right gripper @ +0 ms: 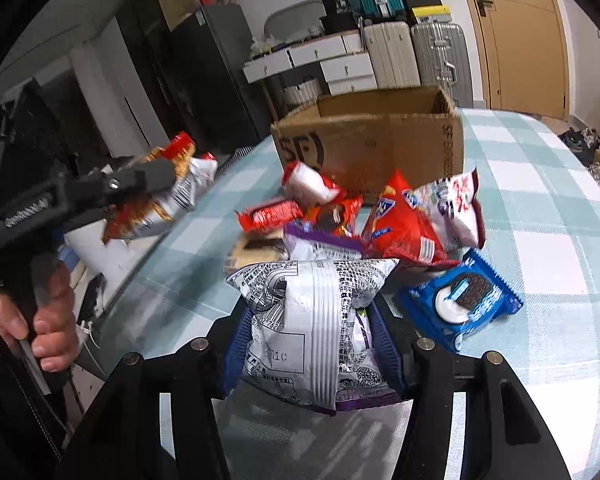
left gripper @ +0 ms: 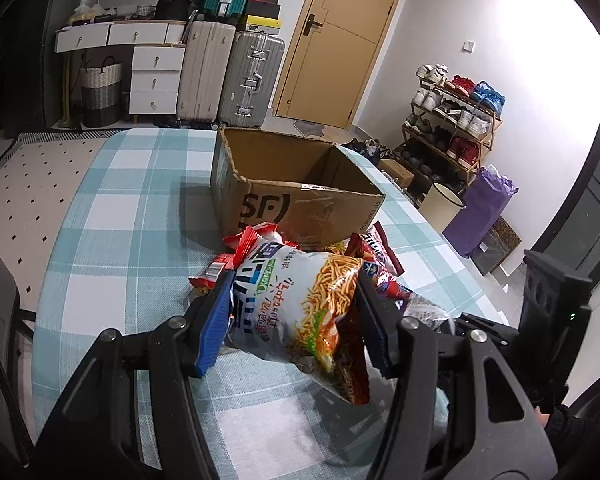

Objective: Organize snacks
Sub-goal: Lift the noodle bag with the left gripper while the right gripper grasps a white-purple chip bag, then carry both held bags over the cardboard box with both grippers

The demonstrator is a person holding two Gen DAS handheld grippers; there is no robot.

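"SF" — cardboard box (left gripper: 296, 204), Oreo — blue packet (right gripper: 462, 304)

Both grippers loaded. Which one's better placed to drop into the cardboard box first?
Left, probably. The left gripper holds its noodle snack bag lined up with the cardboard box opening; the right gripper, with its silver bag, views the box across the snack pile.

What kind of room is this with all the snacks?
Probably a room in someone's home: suitcases stacked by a wooden door, a shoe rack full of shoes, and a table with a checked cloth.
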